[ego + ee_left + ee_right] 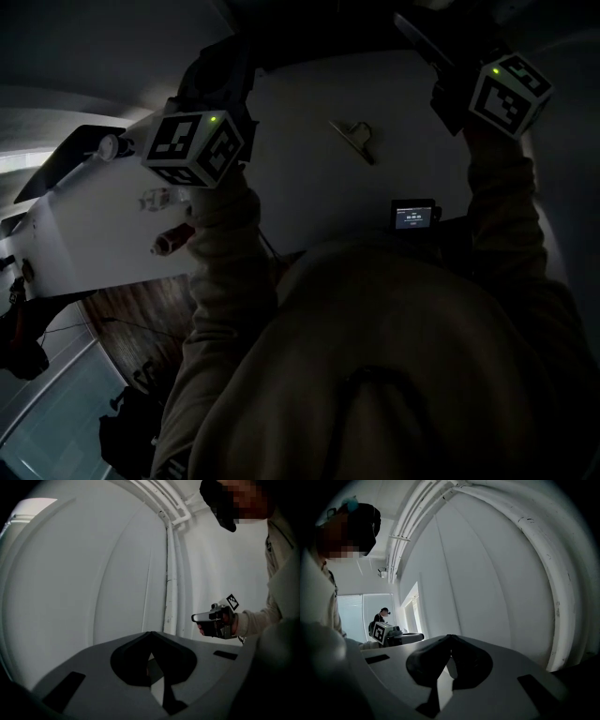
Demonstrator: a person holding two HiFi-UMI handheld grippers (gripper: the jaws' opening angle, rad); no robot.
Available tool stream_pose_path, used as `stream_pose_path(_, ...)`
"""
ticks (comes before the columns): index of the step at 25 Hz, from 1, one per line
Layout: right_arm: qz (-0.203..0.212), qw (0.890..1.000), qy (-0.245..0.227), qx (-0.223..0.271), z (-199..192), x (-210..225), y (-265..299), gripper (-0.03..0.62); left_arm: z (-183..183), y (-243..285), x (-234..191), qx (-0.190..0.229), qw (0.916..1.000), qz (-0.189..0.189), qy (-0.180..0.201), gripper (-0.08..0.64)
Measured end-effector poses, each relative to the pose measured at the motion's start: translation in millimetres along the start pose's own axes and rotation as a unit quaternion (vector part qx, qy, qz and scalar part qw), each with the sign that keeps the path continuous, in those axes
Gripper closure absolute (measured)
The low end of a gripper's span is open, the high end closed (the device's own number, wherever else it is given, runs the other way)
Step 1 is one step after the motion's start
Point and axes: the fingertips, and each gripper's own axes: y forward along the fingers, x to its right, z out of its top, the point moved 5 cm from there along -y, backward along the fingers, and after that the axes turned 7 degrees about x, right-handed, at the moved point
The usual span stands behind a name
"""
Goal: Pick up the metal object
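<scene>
Head view looks steeply down in dim light onto a white bench [309, 192], where the small silver metal object [354, 139], a thin clip-like piece, lies flat on the bare surface. In that view it lies between the two tools the person holds up, well apart from both and touching neither. Nearer the person, a small black device with a lit screen [413, 215] stands on the bench. The left hand-held gripper [151, 633] has its dark jaws brought together at the tips with nothing between them, and it points at a pale wall with white vertical pipes [171, 573]. The right hand-held gripper [450, 637] likewise has its jaws closed tip to tip and empty, facing a curved white wall. A second person [382, 616] stands far off beside a window.
</scene>
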Motion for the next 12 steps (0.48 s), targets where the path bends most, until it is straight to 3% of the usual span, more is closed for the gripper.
stream_pose_path(5, 0.0, 1.0, 0.014, -0.017, -27, 7, 4, 0.571, -32, 3, 3, -0.033, 0.9992, -0.018, -0.011, 0.555)
stream_pose_path(12, -0.005, 0.999, 0.038, -0.034, -59, 16, 4, 0.572, -59, 7, -5, -0.045, 0.9984, -0.012, -0.032, 0.555)
